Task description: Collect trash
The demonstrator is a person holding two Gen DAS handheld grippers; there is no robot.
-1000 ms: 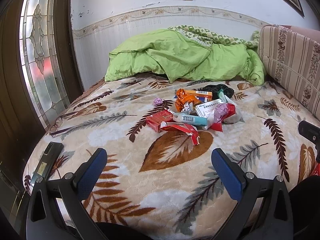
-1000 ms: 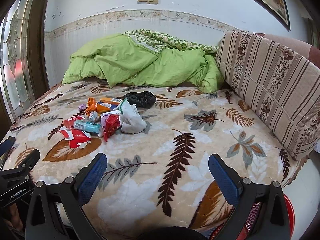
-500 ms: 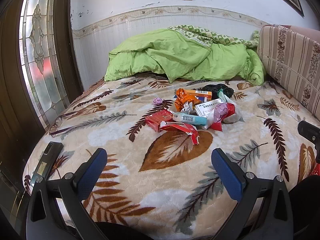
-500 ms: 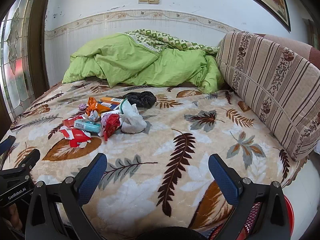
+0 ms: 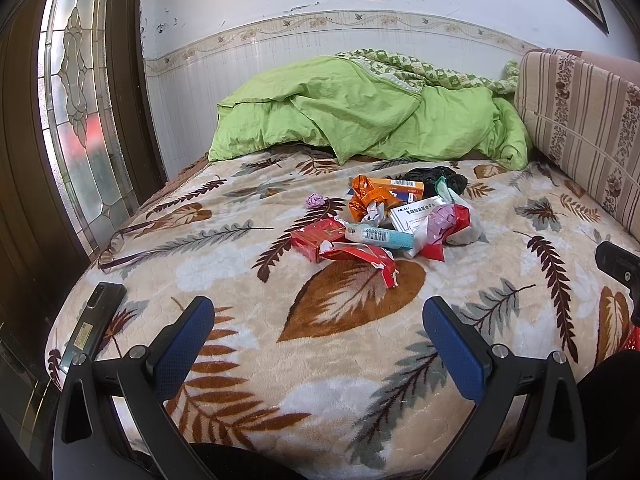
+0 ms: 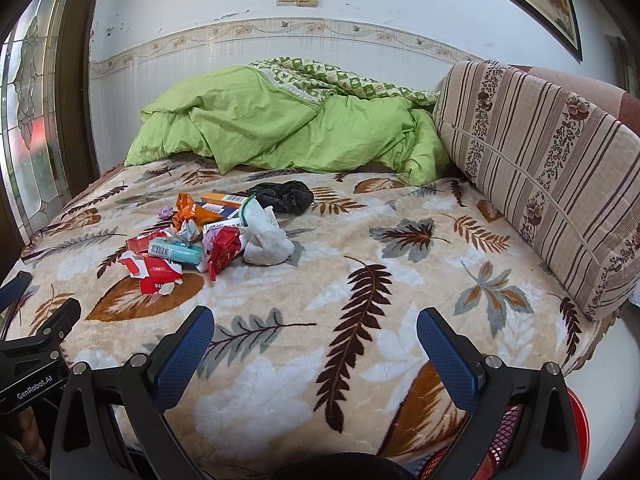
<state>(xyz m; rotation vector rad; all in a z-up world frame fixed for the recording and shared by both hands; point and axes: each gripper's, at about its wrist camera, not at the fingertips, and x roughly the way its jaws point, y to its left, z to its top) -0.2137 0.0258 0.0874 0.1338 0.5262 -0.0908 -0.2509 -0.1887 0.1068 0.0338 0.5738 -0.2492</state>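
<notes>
I have both tools hovering over the near edge of the bed (image 5: 224, 364). The left tool (image 5: 318, 344) is spread wide with nothing between its blue pads, and the right tool (image 6: 314, 346) is spread the same way, empty. The trash pile (image 5: 380, 224) lies on the leaf-print blanket near the middle of the bed, well ahead of the left tool. A phone (image 5: 94, 320) rests at the bed's left edge.

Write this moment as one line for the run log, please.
left hand-held gripper: open | right hand-held gripper: open | trash pile: untouched on bed | phase: approach
</notes>
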